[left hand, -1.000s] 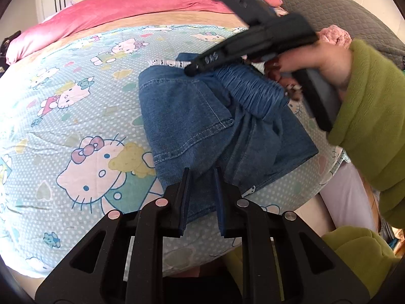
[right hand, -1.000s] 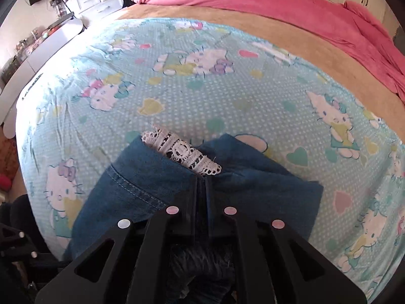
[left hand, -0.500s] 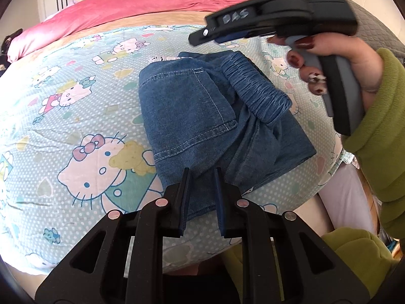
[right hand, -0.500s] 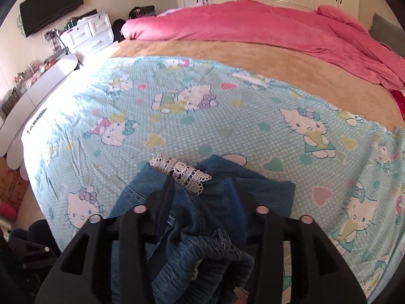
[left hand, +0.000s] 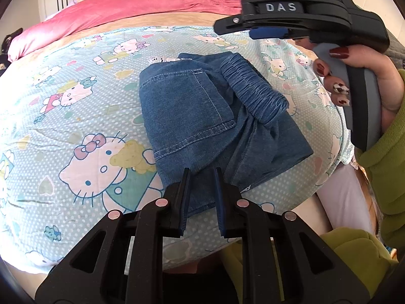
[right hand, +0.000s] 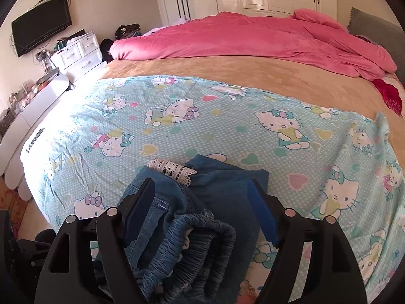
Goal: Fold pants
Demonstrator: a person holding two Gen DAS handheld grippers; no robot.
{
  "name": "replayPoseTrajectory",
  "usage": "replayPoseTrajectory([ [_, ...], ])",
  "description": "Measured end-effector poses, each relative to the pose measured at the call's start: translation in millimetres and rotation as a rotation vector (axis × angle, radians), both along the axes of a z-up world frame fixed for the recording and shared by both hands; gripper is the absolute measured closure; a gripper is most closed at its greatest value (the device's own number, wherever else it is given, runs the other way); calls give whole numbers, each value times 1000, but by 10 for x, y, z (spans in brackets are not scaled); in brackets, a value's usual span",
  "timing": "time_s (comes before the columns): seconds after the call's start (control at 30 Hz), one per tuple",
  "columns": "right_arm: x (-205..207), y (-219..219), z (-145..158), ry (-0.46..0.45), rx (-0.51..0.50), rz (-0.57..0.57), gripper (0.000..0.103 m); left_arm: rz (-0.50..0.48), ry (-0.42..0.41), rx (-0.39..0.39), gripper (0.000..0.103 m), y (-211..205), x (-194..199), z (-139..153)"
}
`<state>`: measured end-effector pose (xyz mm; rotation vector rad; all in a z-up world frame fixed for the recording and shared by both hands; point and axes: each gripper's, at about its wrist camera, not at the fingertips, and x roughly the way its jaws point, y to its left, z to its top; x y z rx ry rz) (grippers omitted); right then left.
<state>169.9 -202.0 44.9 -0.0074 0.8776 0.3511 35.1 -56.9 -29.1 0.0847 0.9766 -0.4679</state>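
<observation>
Judged nearly finished: pants (left hand: 192,116) already doubled into a compact denim bundle, lying on the bed sheet (left hand: 76,126) just ahead of the left jaws and directly beneath and ahead of the right jaws. Probably left to do: tuck or flatten the loose waistband, square the edges, perhaps one tidying press.

Dark blue denim, light contrast stitching, a back pocket (left hand: 187,101) face up on the top layer. Gathered elastic waistband (left hand: 253,91) bunched into a thick ridge to the right of the pocket, raised rather than flat, with folds of cloth slumping below it. A strip of white lace trim (right hand: 172,171) poking out at the far edge of the bundle, beyond the right jaws. Near corner of the bundle running in between the left jaws; not a neat rectangle, the lower right corner splayed outward.

Left gripper (left hand: 201,197) low at the near edge, jaws parted by a narrow gap with the denim corner lying between them; cannot tell whether the pads touch the cloth, no clamping visible. Right gripper (right hand: 202,202) held above the bundle in the right hand (left hand: 367,81), jaws spread wide, nothing held, waistband seen in the gap between them.

Around: cartoon-cat print on the pale blue sheet, tan blanket (right hand: 253,76) beyond it, pink duvet (right hand: 253,38) heaped far past both jaws.
</observation>
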Motion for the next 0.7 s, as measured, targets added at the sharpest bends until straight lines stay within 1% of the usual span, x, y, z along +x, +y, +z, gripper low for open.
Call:
replayPoseTrajectory([
  [0.17,-75,-100,0,2,6,-32,29,3,-2,-12,92,17,-28,30],
  [0.2,-92,-122,1,3,7,-37,29,3,-3,-15,89,18,-33,36],
  [0.23,-108,-138,6,2,9,-41,29,2,-2,-19,88,18,-40,44],
  [0.43,-187,-236,77,-12,17,-63,29,4,-4,-32,86,14,-46,94],
  [0.47,-200,-249,92,-15,17,-67,29,3,-5,-34,83,10,-50,105],
  [0.5,-217,-263,109,-20,17,-71,28,-1,-3,-41,76,10,-56,119],
  [0.53,-234,-278,122,-24,15,-77,10,-4,-2,-51,74,35,-82,140],
  [0.57,-256,-289,140,-36,14,-87,6,-8,-4,-54,73,28,-88,153],
  [0.7,-312,-336,199,-54,16,-101,6,-19,-21,-53,72,-17,-131,220],
])
